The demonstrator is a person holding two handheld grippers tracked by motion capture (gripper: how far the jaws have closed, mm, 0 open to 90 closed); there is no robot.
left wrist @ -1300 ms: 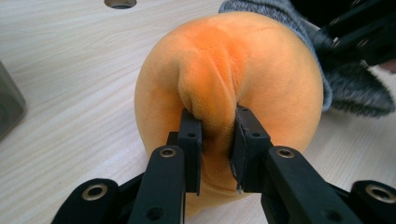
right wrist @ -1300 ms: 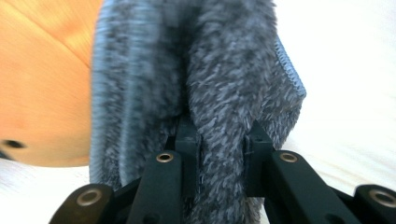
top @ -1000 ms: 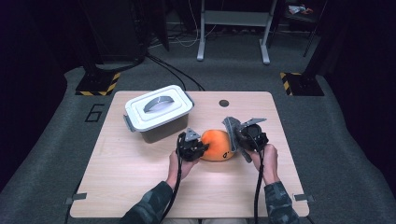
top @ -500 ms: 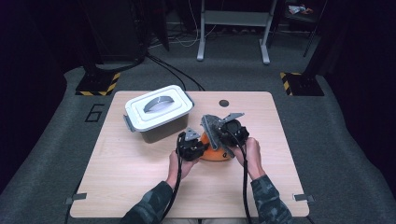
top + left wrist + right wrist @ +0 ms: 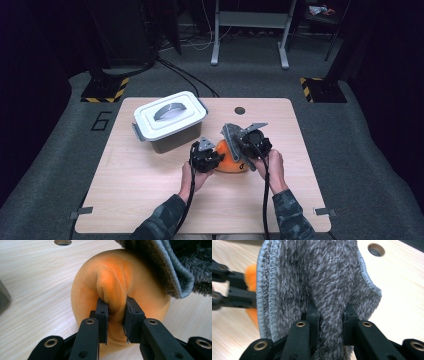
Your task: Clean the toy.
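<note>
Forearms in camouflage-patterned sleeves come in from the near edge of the wooden table [image 5: 150, 195], angled slightly toward each other, and the hands meet just past the table's middle. The left gripper [image 5: 116, 312] lies low and nearly level, its jaws pinching a raised fold of the soft orange pad [image 5: 112, 282], a round cushion-like thing that rests flat on the tabletop. In the high view the left gripper [image 5: 212, 156] sits at the pad's left edge, with the orange pad [image 5: 231, 161] showing between the two hands.

The right gripper [image 5: 329, 315] is held higher, its body tipped up and leaning in over the pad from the right. Its jaws are closed on a bunched fold of a grey fuzzy cloth [image 5: 317, 277] with a stitched hem, which hangs spread in front of them. From above, the right gripper [image 5: 240, 142] holds the grey fuzzy cloth [image 5: 231, 136] over the pad's far right part; whether it touches the pad is unclear.

A grey lidded container [image 5: 170, 120] stands near the left gripper, toward the far left of the table.
</note>
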